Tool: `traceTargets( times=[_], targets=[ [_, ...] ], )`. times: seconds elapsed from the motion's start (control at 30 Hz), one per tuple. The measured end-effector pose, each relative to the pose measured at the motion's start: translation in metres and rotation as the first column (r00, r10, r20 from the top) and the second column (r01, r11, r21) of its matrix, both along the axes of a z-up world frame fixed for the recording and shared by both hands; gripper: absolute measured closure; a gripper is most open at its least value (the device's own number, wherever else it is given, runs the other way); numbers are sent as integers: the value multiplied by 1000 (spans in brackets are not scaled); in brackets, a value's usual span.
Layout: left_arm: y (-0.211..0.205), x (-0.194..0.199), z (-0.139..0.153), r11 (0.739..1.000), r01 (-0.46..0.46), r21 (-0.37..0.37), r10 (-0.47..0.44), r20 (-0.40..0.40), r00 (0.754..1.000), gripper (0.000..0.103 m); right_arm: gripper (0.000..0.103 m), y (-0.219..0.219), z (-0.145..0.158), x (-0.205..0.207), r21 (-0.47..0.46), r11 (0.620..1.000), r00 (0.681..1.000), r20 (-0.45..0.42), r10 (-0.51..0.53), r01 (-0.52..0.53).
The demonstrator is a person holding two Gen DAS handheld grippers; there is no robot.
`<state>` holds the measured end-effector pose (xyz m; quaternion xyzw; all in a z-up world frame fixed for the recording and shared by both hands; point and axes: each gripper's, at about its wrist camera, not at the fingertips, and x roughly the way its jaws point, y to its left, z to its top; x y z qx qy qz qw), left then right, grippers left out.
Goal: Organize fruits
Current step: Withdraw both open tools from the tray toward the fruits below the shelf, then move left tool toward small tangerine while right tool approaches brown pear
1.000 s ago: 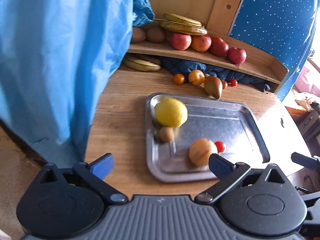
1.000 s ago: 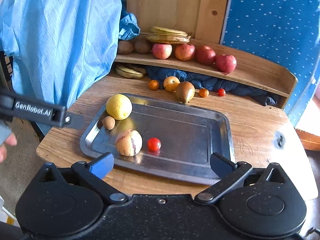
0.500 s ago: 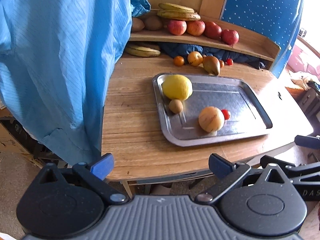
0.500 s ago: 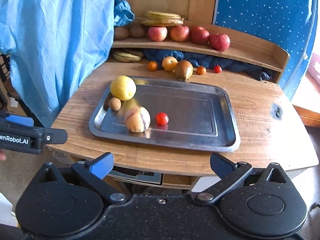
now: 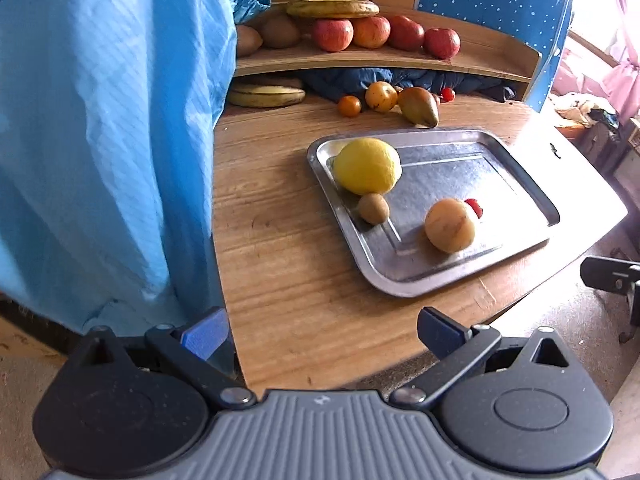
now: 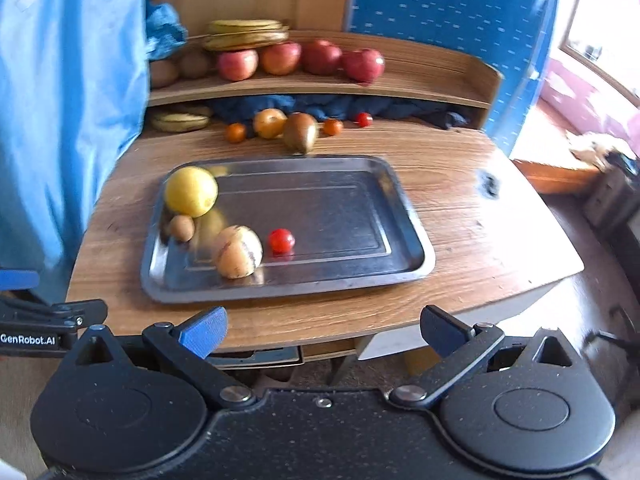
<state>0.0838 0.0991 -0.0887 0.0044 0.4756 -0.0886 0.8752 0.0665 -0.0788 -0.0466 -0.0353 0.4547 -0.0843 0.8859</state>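
A steel tray [image 5: 516, 168] [image 6: 404, 200] lies on the wooden table [image 5: 280, 248] [image 6: 480, 232]. In it are a yellow lemon [image 5: 367, 165] [image 6: 191, 191], a small brown kiwi [image 5: 373, 208] [image 6: 181, 227], a striped tan round fruit [image 5: 450, 230] [image 6: 237, 252] and a cherry tomato [image 5: 474, 206] [image 6: 281, 240]. My left gripper [image 5: 320, 330] hangs open over the table's near left edge. My right gripper [image 6: 322, 330] is open, held off the table's front edge. Both hold nothing.
Behind the tray lie a pear [image 5: 418, 106] [image 6: 301, 131], an orange fruit [image 5: 381, 96] and small tomatoes [image 6: 235, 132]. A shelf [image 5: 480, 65] carries apples [image 6: 320, 58], bananas [image 5: 332, 2] and kiwis. Blue cloth [image 5: 100, 140] hangs at the left.
Both grippers have drawn back from the tray over the second, then the left moved a little closer and leftward. The fruits in the tray stay put. Both stay open.
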Motion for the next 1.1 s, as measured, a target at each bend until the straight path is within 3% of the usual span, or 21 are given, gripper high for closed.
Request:
traceTargets(
  times=[0.23, 0.6, 0.93, 1.1],
  targets=[
    [-5, 24, 7, 997, 31, -65, -30, 25, 999, 0, 1, -11, 9, 15, -31, 995, 995, 12, -99, 100],
    [-36, 59, 12, 998, 41, -36, -39, 48, 998, 0, 1, -50, 4, 42, -14, 992, 991, 48, -126, 127],
    [-80, 112, 5, 992, -112, -55, 113, 17, 993, 0, 1, -109, -15, 97, -52, 997, 997, 41, 60, -58],
    [-101, 133, 6, 979, -196, -46, 197, 3, 980, 0, 1, -141, -19, 120, -26, 992, 990, 60, 127, -125]
  ],
)
